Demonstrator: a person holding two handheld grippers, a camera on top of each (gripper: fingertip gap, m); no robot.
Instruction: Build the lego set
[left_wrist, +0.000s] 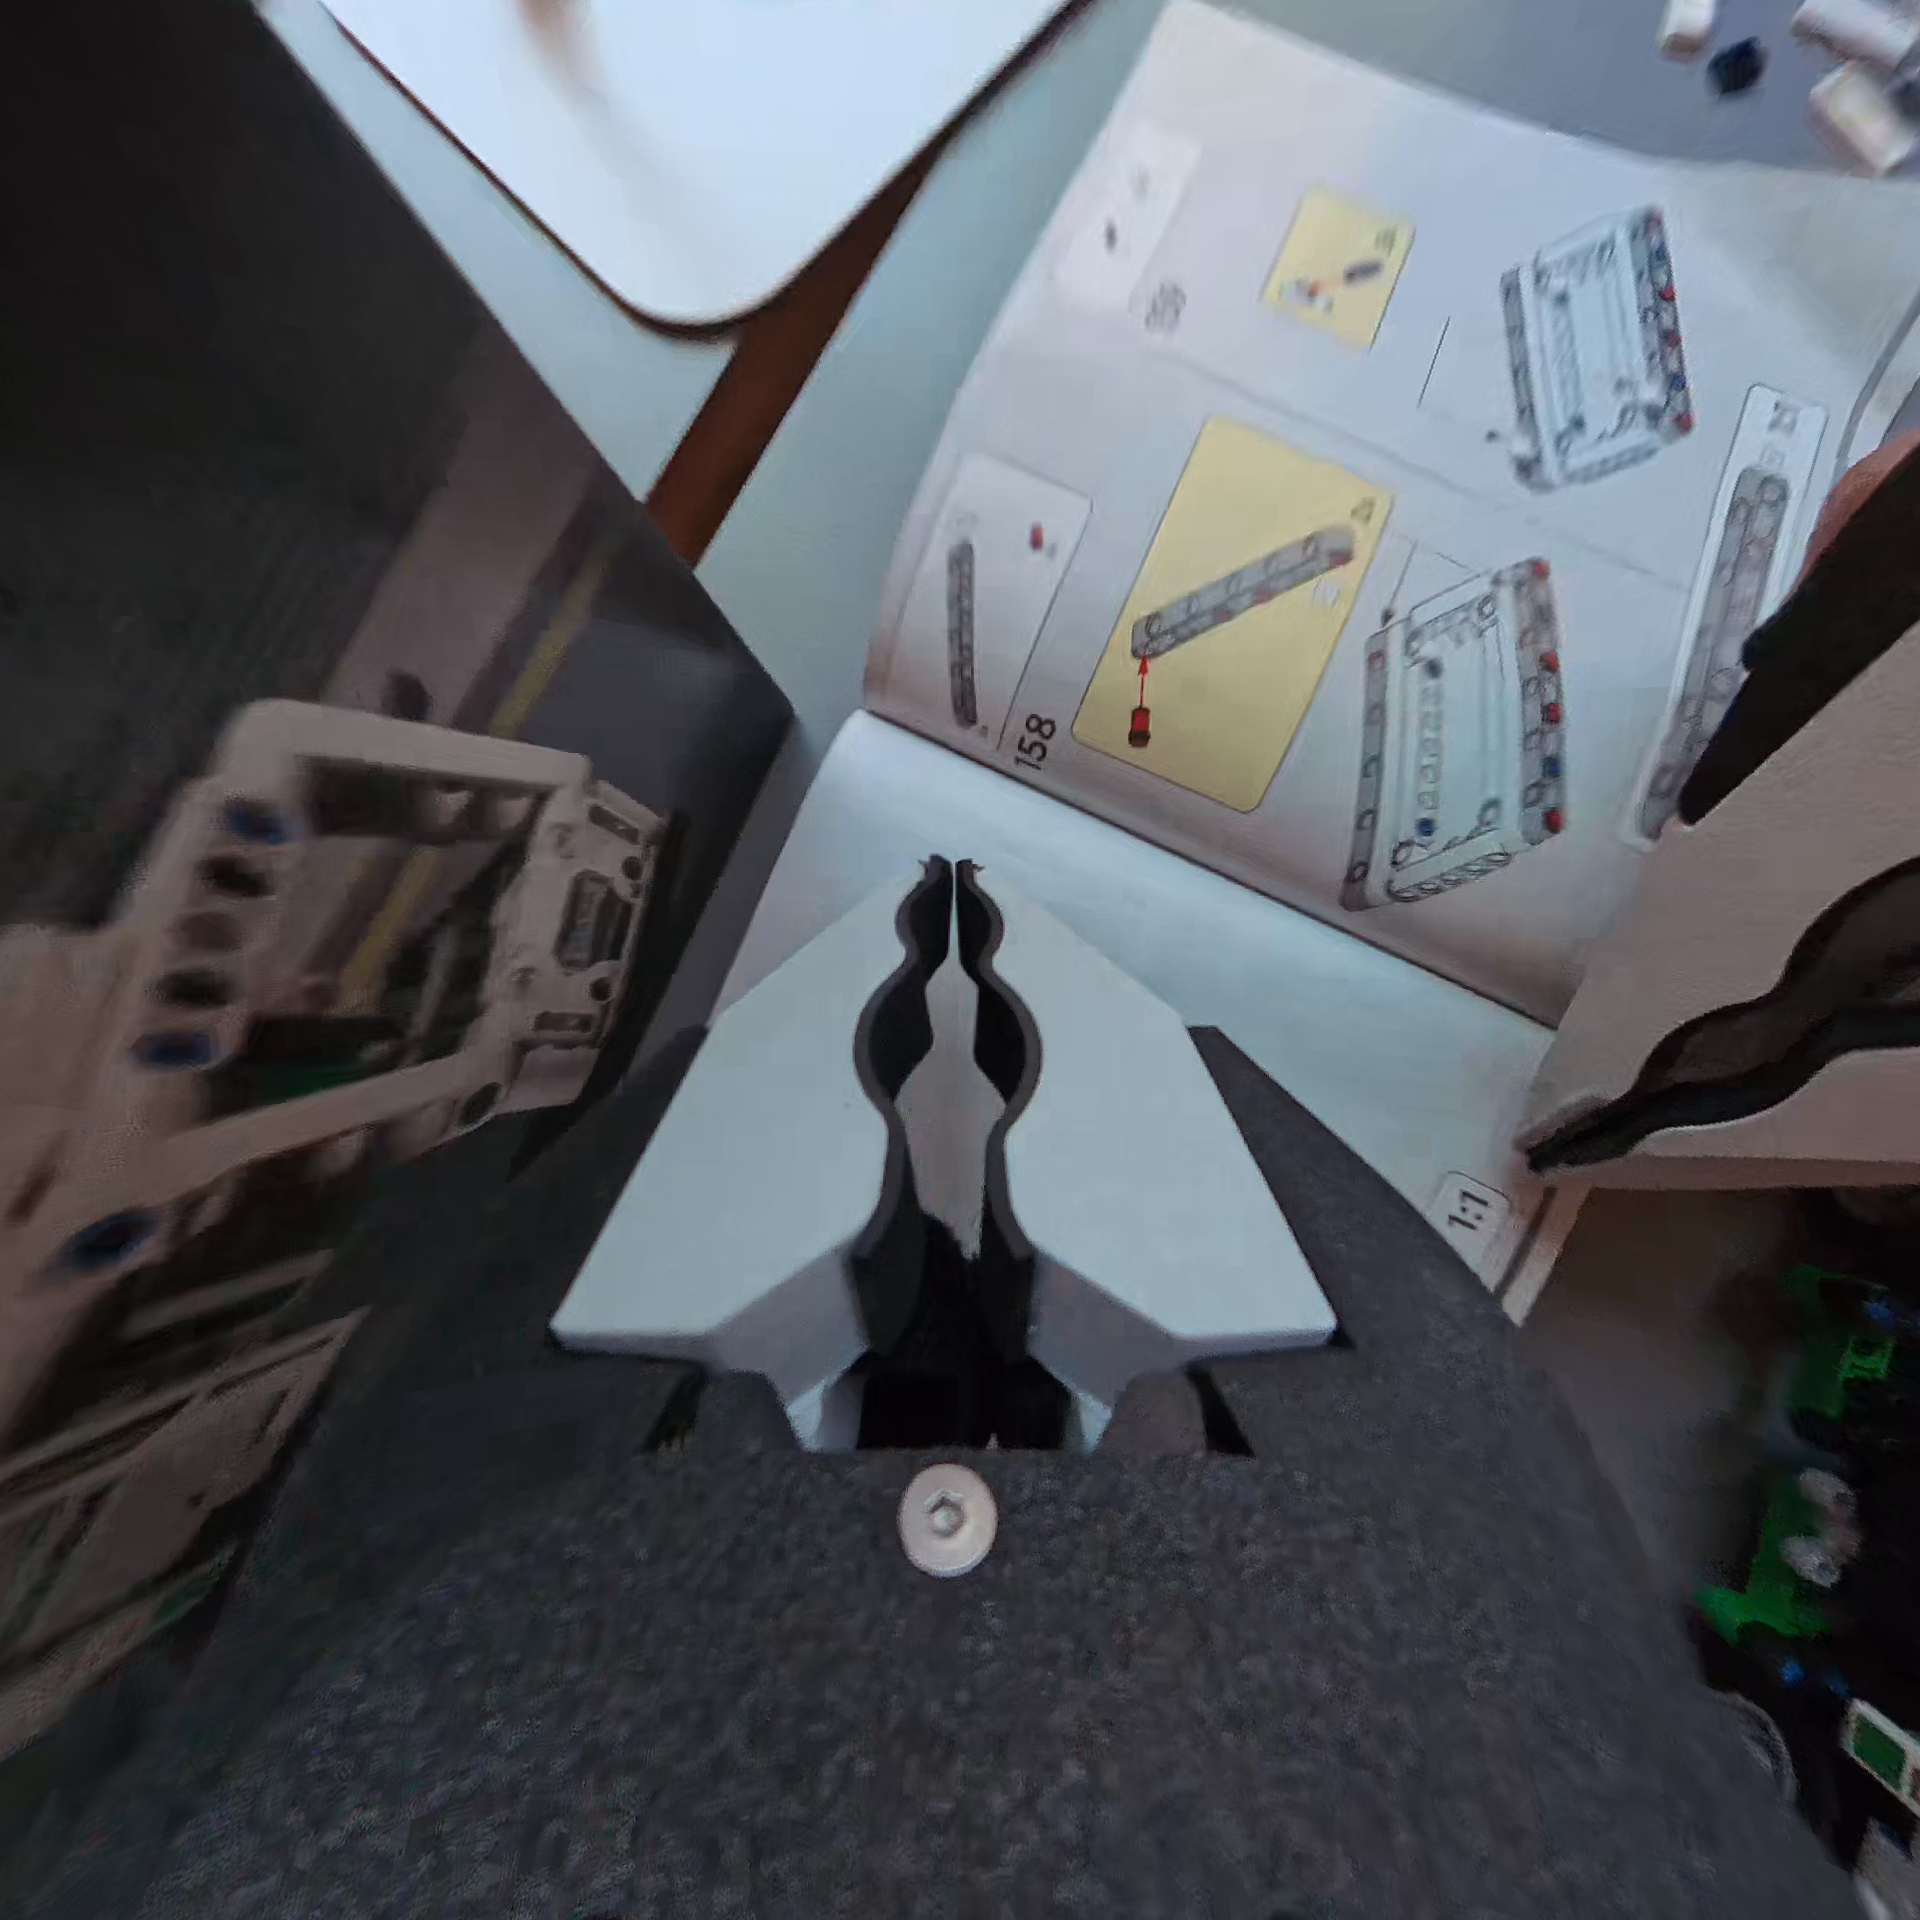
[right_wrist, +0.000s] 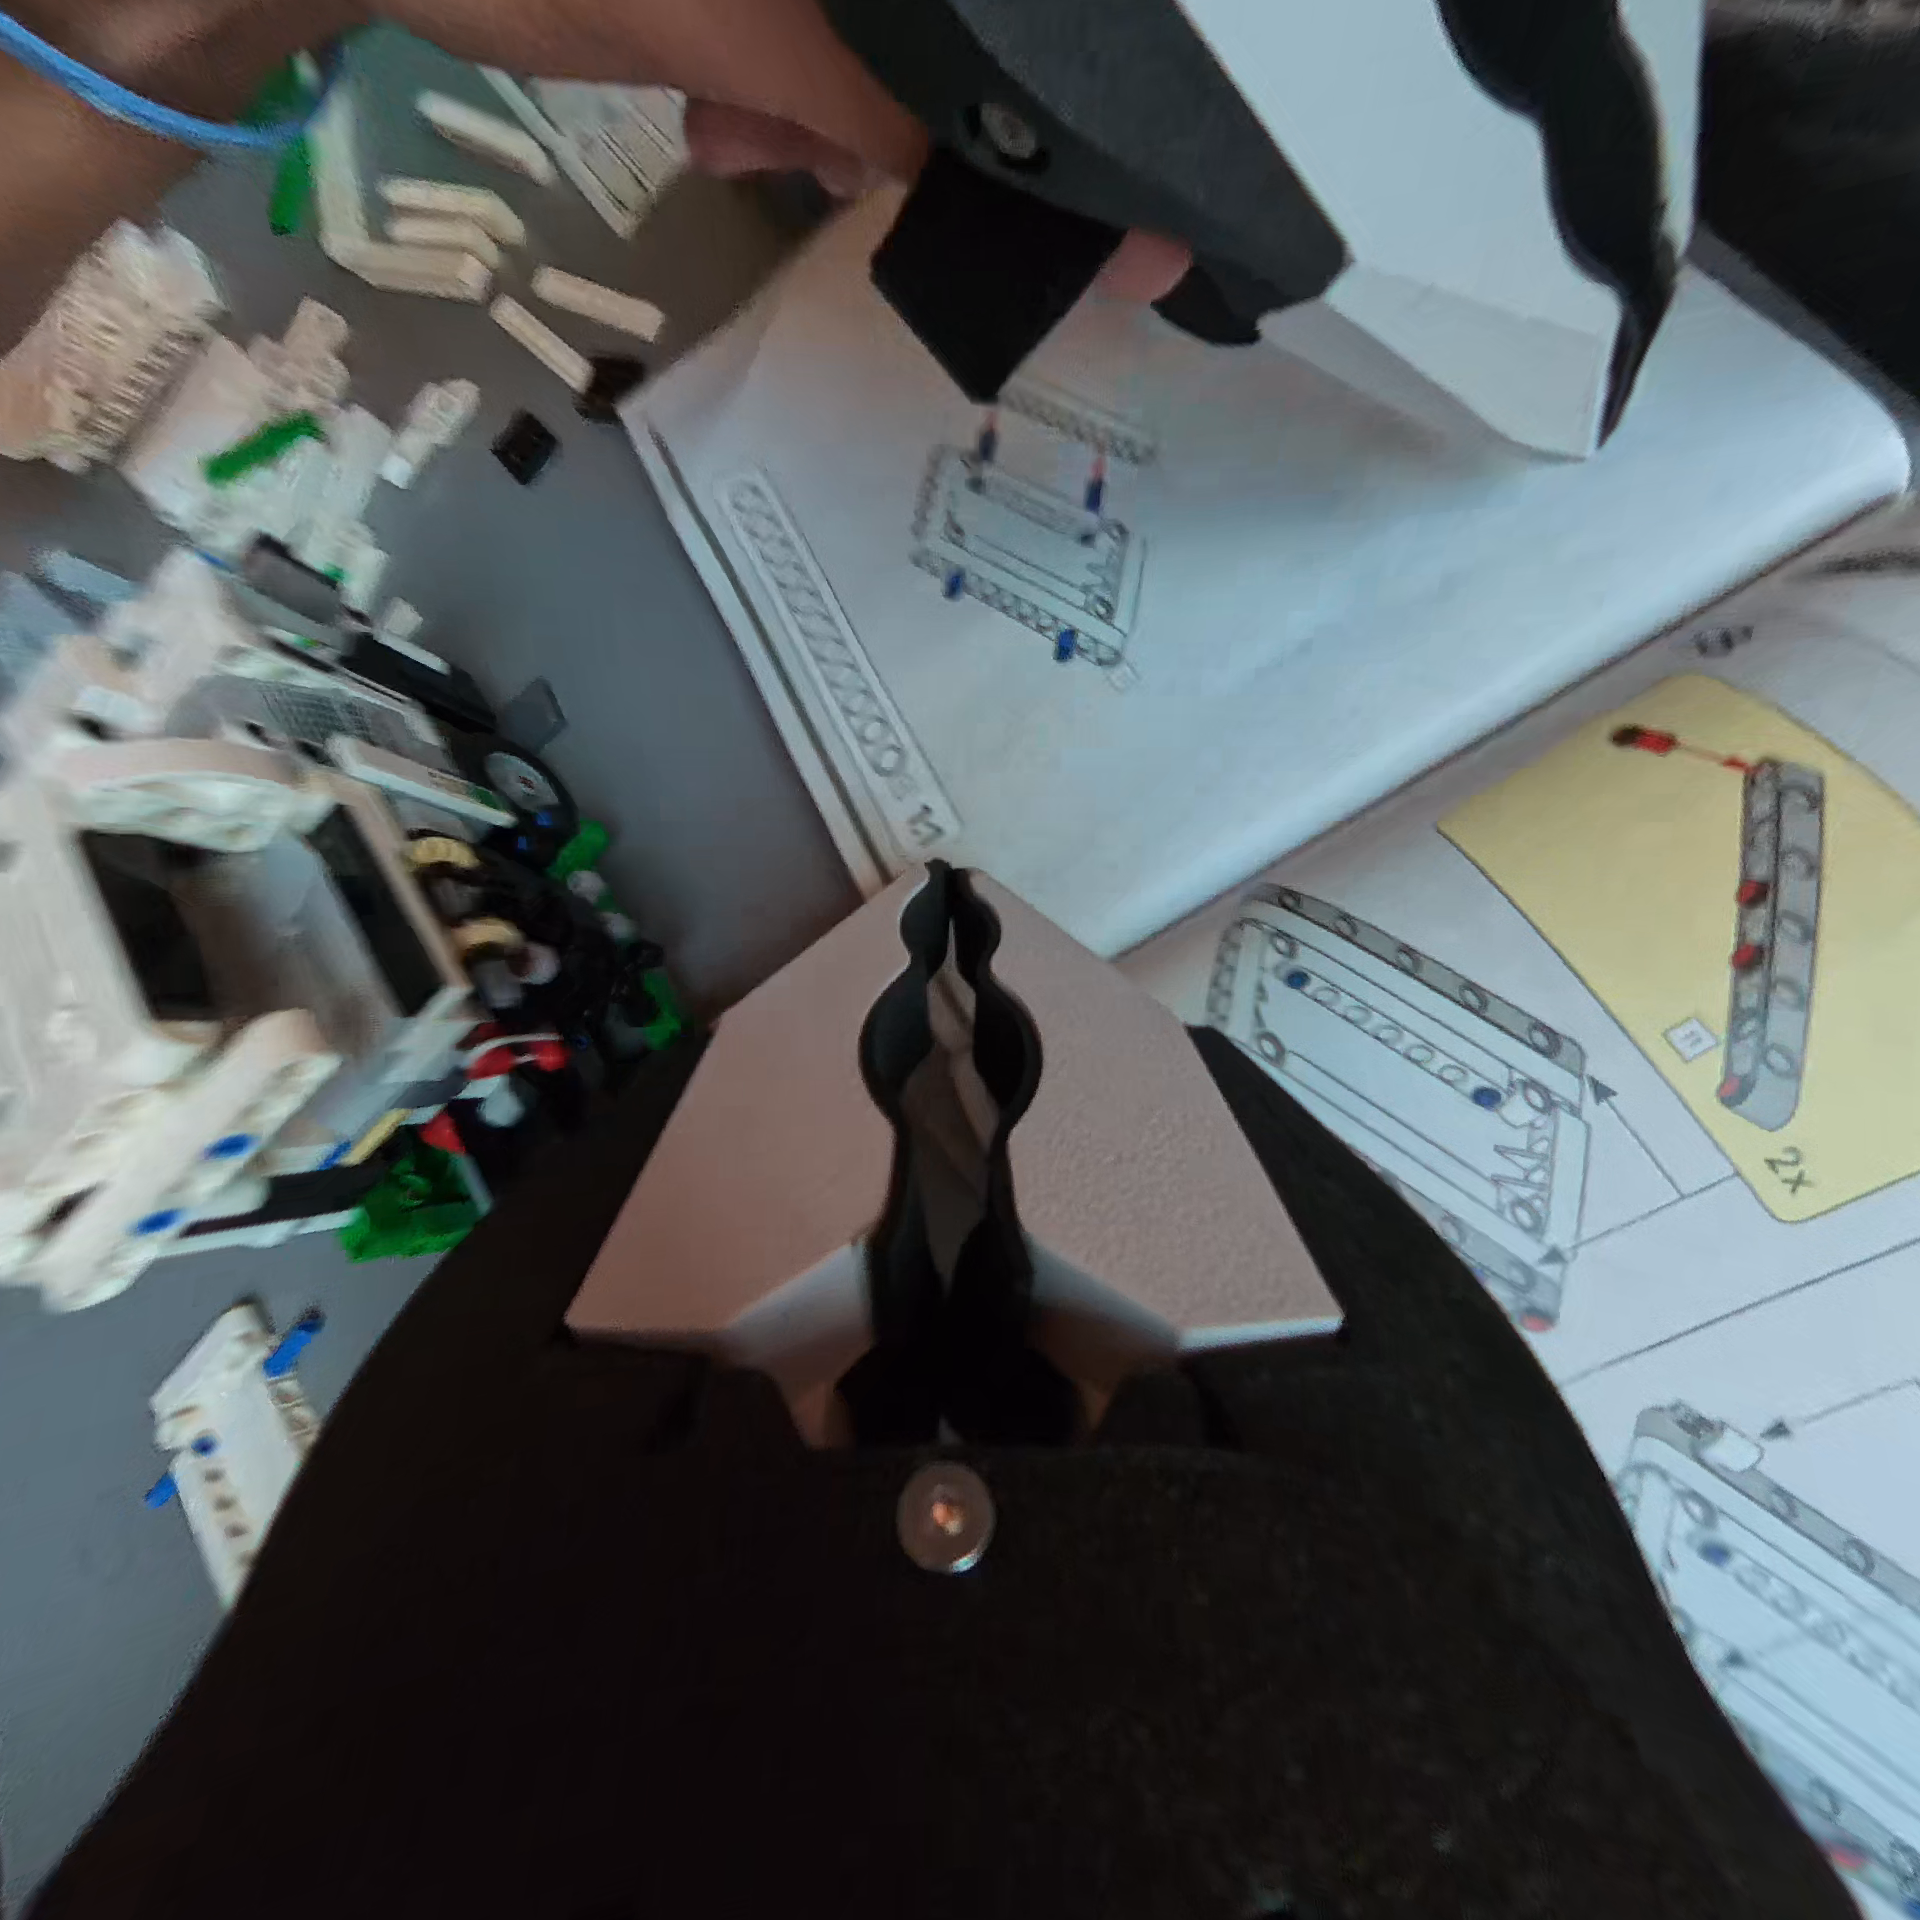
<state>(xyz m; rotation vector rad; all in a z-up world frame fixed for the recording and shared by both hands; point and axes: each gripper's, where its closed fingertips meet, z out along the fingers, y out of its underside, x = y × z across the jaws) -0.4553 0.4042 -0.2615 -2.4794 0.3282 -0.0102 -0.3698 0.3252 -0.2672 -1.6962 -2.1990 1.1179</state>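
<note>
The open instruction booklet (left_wrist: 1247, 520) lies on the grey table, and it also shows in the right wrist view (right_wrist: 1351, 623). One white page (left_wrist: 1091, 914) lies loosely over the page with yellow boxes. My left gripper (left_wrist: 954, 864) is shut, its tips over this white page; it also shows at the top of the right wrist view (right_wrist: 1610, 416). My right gripper (right_wrist: 945, 871) is shut, its tips at that page's corner (right_wrist: 914, 821). I cannot tell whether it pinches the paper. It also shows in the left wrist view (left_wrist: 1538, 1153). A partly built white, black and green model (right_wrist: 260, 935) stands to the left.
Loose white pieces (right_wrist: 468, 239) and a small white part with blue pins (right_wrist: 229, 1434) lie on the table (right_wrist: 623, 623). A hand (right_wrist: 748, 135) holds the left gripper. A dark printed sheet picturing a white model (left_wrist: 312, 831) rises at left. A white board (left_wrist: 675, 135) lies beyond.
</note>
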